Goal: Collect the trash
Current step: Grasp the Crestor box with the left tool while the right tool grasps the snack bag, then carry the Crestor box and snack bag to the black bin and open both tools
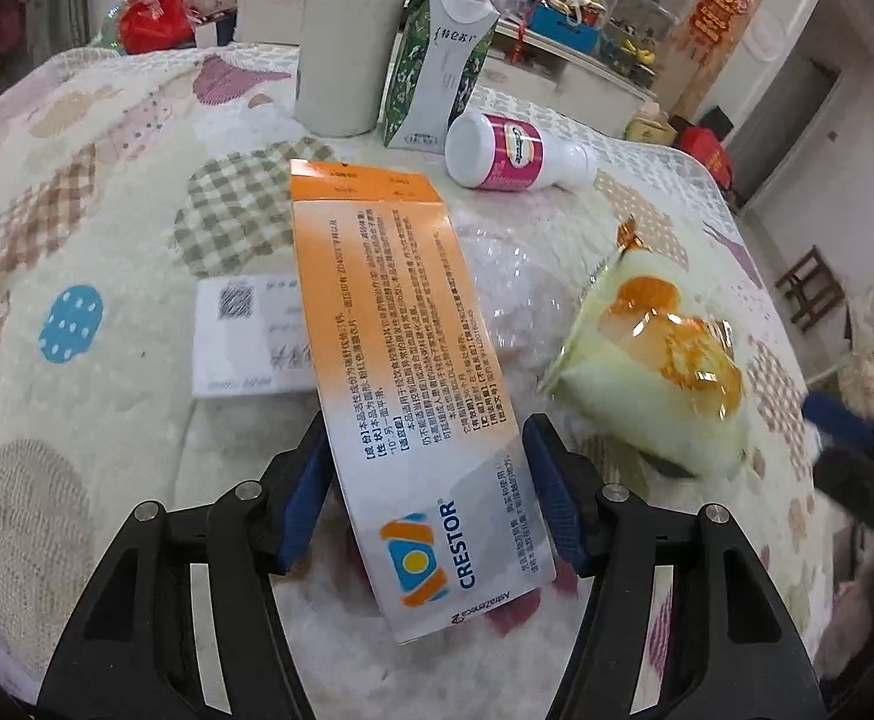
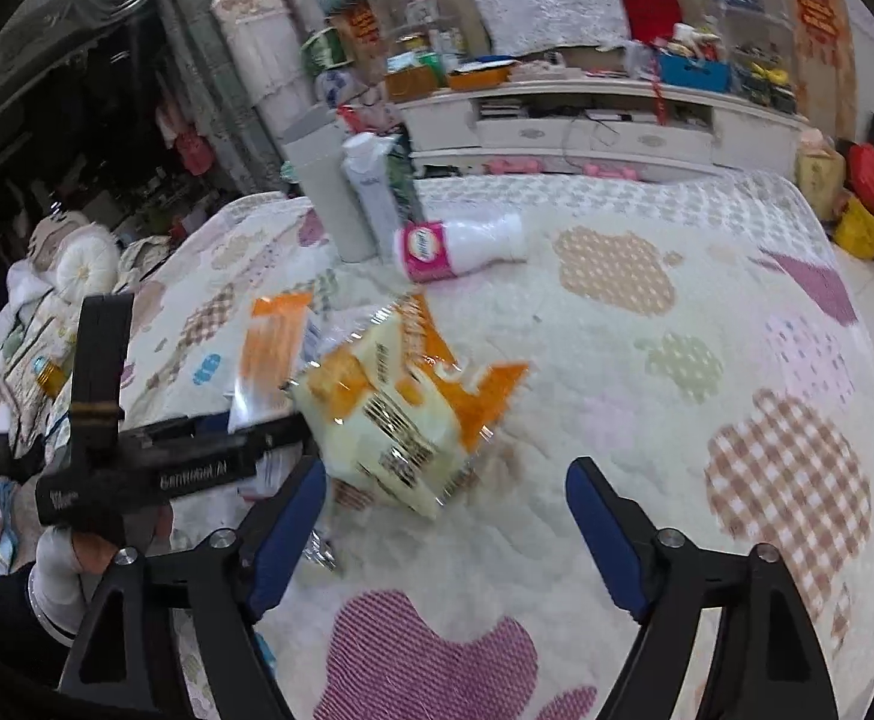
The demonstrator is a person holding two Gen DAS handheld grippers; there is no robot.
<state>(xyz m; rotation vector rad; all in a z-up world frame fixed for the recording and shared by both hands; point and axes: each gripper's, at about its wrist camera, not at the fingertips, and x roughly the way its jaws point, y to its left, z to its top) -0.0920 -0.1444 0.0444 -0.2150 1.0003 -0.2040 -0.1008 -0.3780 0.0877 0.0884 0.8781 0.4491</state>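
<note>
Now the left gripper (image 1: 422, 474) clamps a Crestor box (image 1: 401, 360), lifted above the bed (image 1: 107, 420). Right gripper (image 2: 445, 516) gapes wide and empty, just short of a snack bag (image 2: 401, 414) lying on the quilt. Further back, a pink bottle (image 1: 508, 150) lies beside an upright carton (image 1: 442, 60) and a white cylinder (image 1: 347, 42).

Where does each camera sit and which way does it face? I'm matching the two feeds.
Left wrist: on the left claw, looking down over the quilted bed; its blue pads clamp a Crestor box.
Right wrist: on the right claw, open and empty, looking down at a snack bag; the left claw and a gloved hand show.
Shared: Crestor box, snack bag, a lying pink bottle, a carton.
</note>
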